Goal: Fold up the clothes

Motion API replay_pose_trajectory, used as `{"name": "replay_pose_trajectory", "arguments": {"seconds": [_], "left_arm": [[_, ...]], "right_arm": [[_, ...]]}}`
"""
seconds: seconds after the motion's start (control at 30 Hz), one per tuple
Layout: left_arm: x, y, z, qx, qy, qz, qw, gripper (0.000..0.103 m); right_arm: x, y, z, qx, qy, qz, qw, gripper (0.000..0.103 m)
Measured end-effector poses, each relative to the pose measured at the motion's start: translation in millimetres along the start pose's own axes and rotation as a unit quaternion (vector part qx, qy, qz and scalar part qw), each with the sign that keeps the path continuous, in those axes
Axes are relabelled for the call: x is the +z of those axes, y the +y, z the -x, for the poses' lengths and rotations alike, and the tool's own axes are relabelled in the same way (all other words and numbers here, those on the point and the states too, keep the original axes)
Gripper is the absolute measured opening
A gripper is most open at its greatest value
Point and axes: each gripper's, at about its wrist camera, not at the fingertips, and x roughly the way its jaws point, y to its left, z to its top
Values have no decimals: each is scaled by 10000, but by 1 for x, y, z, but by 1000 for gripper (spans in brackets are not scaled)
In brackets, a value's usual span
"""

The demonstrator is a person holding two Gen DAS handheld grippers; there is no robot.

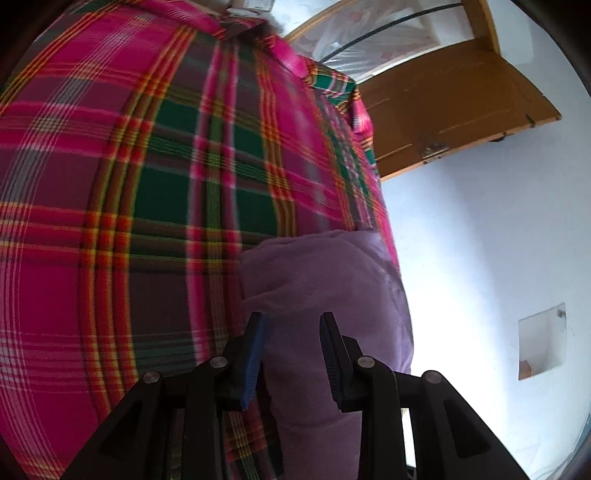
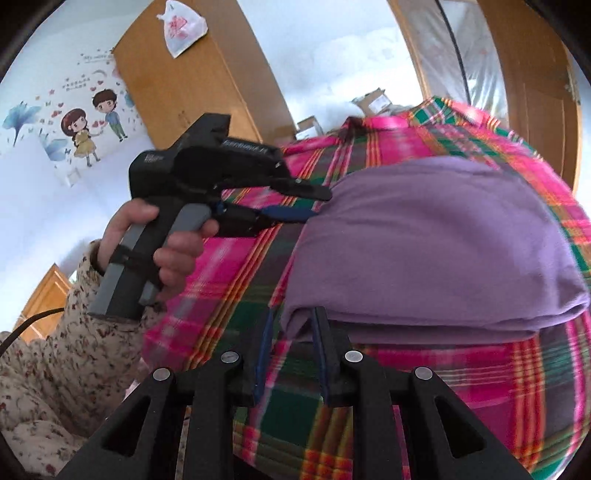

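Observation:
A purple garment [image 2: 436, 240], folded into a thick rectangle, lies on a pink, green and red plaid bed sheet [image 2: 229, 280]. My right gripper [image 2: 293, 332] is open at the garment's near left corner, and that corner reaches in between its fingers. A hand [image 2: 173, 254] holds my left gripper [image 2: 319, 204] at the garment's far left edge, fingers apart. In the left wrist view the left gripper [image 1: 291, 332] stands open over the purple garment [image 1: 325, 280], with cloth showing in the gap between the blue pads.
The plaid sheet [image 1: 129, 166] covers the whole bed. A wooden door [image 1: 450, 107] and white wall lie beyond the bed's edge. A wooden wardrobe [image 2: 192, 81] with a hanging plastic bag [image 2: 181, 26] stands behind. A floral sleeve [image 2: 55, 362] is at lower left.

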Motion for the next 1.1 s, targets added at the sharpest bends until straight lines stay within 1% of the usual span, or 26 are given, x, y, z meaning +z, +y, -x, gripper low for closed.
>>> {"name": "replay_pose_trajectory", "arguments": {"seconds": [0.1, 0.2, 0.33, 0.37, 0.4, 0.47, 0.57, 0.6, 0.7, 0.73, 0.83, 0.9, 1.03, 1.1], "left_arm": [[1, 1, -1, 122, -48, 45, 9999, 32], [2, 3, -4, 207, 3, 63, 9998, 32], [11, 7, -15, 109, 143, 190, 9997, 32], [13, 7, -17, 73, 139, 243, 9996, 32], [16, 7, -19, 69, 164, 247, 9995, 32], [21, 6, -23, 66, 220, 248, 9994, 32], [26, 10, -27, -25, 272, 448, 9986, 32], [27, 9, -26, -32, 237, 402, 9989, 31], [26, 5, -24, -198, 67, 326, 9993, 18], [27, 3, -25, -184, 41, 298, 9994, 16], [28, -4, -27, -138, -25, 221, 9997, 14], [30, -4, -28, -174, -43, 254, 9995, 13], [33, 7, -27, -196, -36, 384, 9991, 13], [35, 11, -25, -233, -37, 468, 9986, 14]], "right_arm": [[2, -1, -9, -14, 44, -136, 9999, 22], [5, -2, -17, -41, 78, -277, 9996, 22], [9, -5, -29, -65, 132, -513, 9986, 21], [9, -8, -32, -59, 154, -622, 9979, 18], [10, -9, -33, -98, 154, -652, 9977, 7], [10, -8, -33, -169, 138, -604, 9979, 6], [9, -1, -31, -194, 107, -393, 9990, 5], [9, 2, -31, -203, 97, -322, 9992, 4], [6, 5, -29, -172, 119, -216, 9995, 4], [5, 5, -29, -150, 140, -220, 9995, 4], [3, 8, -26, -120, 139, -135, 9997, 4], [1, 10, -24, -118, 127, -71, 9998, 4], [-4, 2, -38, -44, 384, -268, 9989, 3], [-4, 0, -41, -34, 433, -314, 9986, 3]]}}
